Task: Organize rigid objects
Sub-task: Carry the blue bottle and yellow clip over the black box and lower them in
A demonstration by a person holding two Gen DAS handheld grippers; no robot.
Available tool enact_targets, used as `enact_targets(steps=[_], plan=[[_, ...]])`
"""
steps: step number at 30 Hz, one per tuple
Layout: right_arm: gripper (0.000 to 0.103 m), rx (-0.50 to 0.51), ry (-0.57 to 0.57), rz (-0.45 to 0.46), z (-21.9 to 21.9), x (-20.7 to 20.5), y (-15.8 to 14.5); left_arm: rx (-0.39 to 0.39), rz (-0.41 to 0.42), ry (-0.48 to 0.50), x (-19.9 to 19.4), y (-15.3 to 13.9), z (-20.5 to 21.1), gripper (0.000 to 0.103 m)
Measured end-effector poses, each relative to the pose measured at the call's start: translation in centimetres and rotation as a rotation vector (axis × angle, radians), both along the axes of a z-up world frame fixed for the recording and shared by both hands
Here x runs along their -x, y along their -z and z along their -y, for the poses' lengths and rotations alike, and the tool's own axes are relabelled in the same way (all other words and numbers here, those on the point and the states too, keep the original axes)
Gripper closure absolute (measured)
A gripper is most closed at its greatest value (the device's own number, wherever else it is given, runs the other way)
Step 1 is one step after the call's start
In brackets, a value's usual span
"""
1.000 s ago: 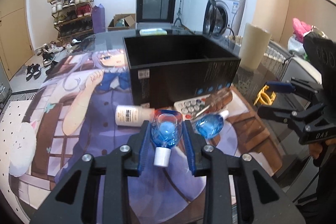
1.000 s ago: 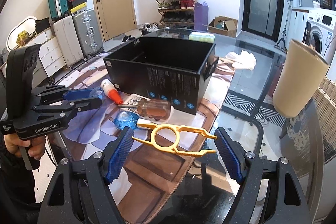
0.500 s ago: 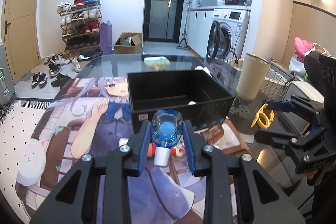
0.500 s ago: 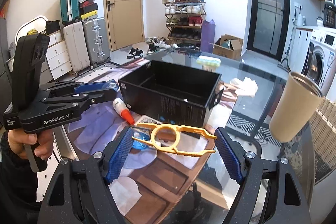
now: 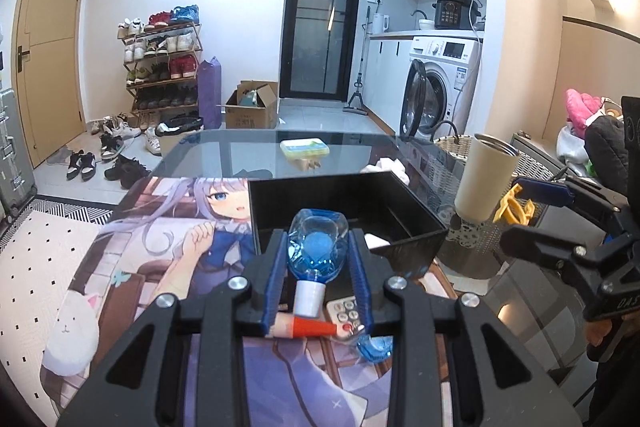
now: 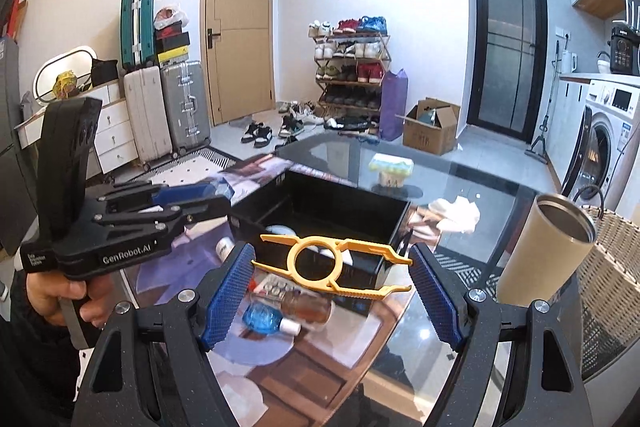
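2 tools holding items above the desk (image 6: pixel 492 187)

Left tool (image 5: pixel 318 263) is clamping a blue bottle (image 5: pixel 316 247) — right tool (image 6: pixel 332 273) is gripping yellow tweezers (image 6: pixel 334 261) — near the black box (image 6: pixel 332 205).

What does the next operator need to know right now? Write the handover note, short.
Left gripper: shut on the blue bottle, raised near the black box.
Right gripper: shut on the yellow tool, also raised in front of the box.
In the box: something white, unclear what.
On the mat: red-tipped tube, calculator, second blue bottle, brown-handled screwdriver.
Left: drop both held items in, then the rest.
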State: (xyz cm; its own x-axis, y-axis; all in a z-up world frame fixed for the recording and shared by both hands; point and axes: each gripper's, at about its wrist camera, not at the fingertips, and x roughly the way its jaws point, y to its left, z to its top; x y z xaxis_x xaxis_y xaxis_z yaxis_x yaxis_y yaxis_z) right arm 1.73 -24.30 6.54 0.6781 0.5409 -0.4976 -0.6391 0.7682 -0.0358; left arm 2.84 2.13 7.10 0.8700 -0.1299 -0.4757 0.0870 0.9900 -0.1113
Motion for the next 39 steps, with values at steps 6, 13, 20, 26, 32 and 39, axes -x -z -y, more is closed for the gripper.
enact_targets(steps=[6, 13, 20, 26, 32, 39], plan=[[0.023, 0.0, -0.024, 0.031, -0.7, -0.7, -1.1, -0.006, 0.0, -0.01, -1.1, -0.6, -0.3, 0.074], [0.023, 0.001, -0.052, 0.045, -1.8, -2.0, -1.4, 0.002, -0.001, -0.022, -2.7, -0.4, -0.5, 0.074], [0.023, -0.014, -0.057, 0.043, -2.5, -4.4, -1.5, -0.004, 0.008, -0.033, -4.5, -0.1, -0.4, 0.074], [0.023, -0.013, -0.046, 0.029, -3.0, -6.6, -0.7, -0.009, 0.013, -0.025, -5.9, 0.2, -0.1, 0.074], [0.023, -0.017, -0.038, 0.009, -3.4, -8.3, 0.4, -0.011, -0.003, -0.028, -7.0, 1.1, -0.4, 0.075], [0.023, 0.005, -0.065, -0.008, -4.7, -9.8, 2.7, -0.038, -0.016, -0.03, -7.5, 2.0, -0.1, 0.075]])
